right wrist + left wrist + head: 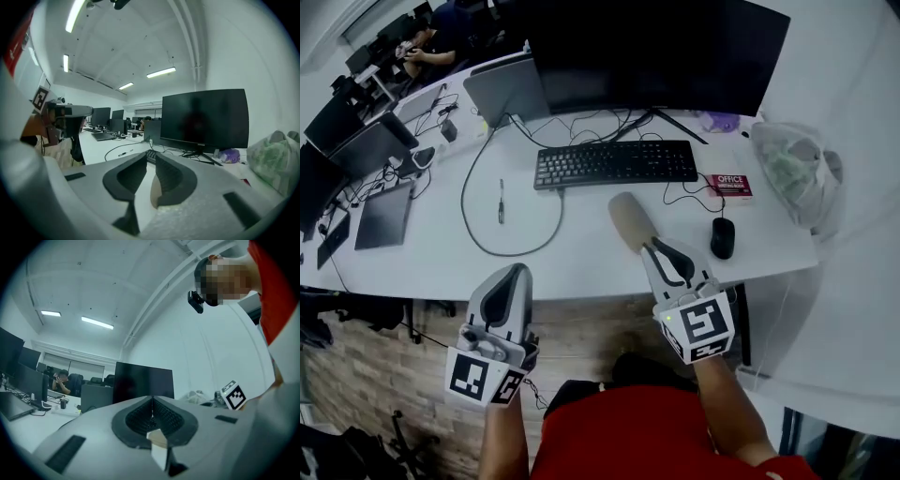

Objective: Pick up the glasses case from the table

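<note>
The glasses case is a beige rounded case lying on the white table, just in front of the keyboard. My right gripper sits right behind the case's near end, pointing along it. Its jaws stand a narrow gap apart, and the case shows low in that gap in the right gripper view. No pad presses on it. My left gripper hangs at the table's front edge, well left of the case. Its jaws meet in a line with nothing between them.
A black keyboard and a dark monitor stand behind the case. To the right are a black mouse, a red book and a plastic bag. A pen and a looped cable lie left.
</note>
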Demonstrator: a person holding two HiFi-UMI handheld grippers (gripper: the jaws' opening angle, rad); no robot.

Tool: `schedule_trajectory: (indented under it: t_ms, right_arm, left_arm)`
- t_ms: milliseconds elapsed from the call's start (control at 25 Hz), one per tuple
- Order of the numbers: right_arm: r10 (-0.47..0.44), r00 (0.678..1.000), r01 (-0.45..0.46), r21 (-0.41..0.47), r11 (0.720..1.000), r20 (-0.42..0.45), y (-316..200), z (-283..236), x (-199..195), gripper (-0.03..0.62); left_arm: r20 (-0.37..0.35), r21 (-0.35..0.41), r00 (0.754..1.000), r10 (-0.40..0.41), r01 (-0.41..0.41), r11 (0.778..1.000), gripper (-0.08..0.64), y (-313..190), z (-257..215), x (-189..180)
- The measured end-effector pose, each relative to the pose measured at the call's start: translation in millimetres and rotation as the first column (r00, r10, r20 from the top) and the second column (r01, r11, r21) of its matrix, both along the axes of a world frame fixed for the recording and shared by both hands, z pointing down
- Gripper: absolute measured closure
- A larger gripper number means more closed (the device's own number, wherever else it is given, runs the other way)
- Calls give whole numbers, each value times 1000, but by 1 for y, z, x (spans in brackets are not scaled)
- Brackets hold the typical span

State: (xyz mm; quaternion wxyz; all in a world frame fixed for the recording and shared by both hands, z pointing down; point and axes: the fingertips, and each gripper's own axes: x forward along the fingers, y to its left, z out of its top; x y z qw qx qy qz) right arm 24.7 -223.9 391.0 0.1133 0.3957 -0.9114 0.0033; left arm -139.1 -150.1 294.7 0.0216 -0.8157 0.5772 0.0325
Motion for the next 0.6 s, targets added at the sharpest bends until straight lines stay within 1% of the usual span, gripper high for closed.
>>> schedule_trajectory:
  t_ms: [160, 320, 480, 600]
  right_arm:
    - [-7, 998, 3, -58, 998, -60, -33, 32, -5, 464]
    - [-19, 992, 2, -137, 991, -121, -57, 63, -13, 352]
    - [-39, 984, -2, -227, 974, -175, -73, 94, -23, 260]
    - [-42, 978, -18, -282, 959, -205, -81, 114, -29, 217]
  left_arm:
    - [-10, -29, 1000, -13, 13, 1000, 549, -27, 12, 1]
    - [-23, -53, 1000, -19, 18, 998, 549, -47, 21, -3]
    - [-32, -73, 999, 3, -5, 997, 549, -65, 30, -5]
    - [-38, -88, 999, 32, -35, 995, 549, -77, 37, -5]
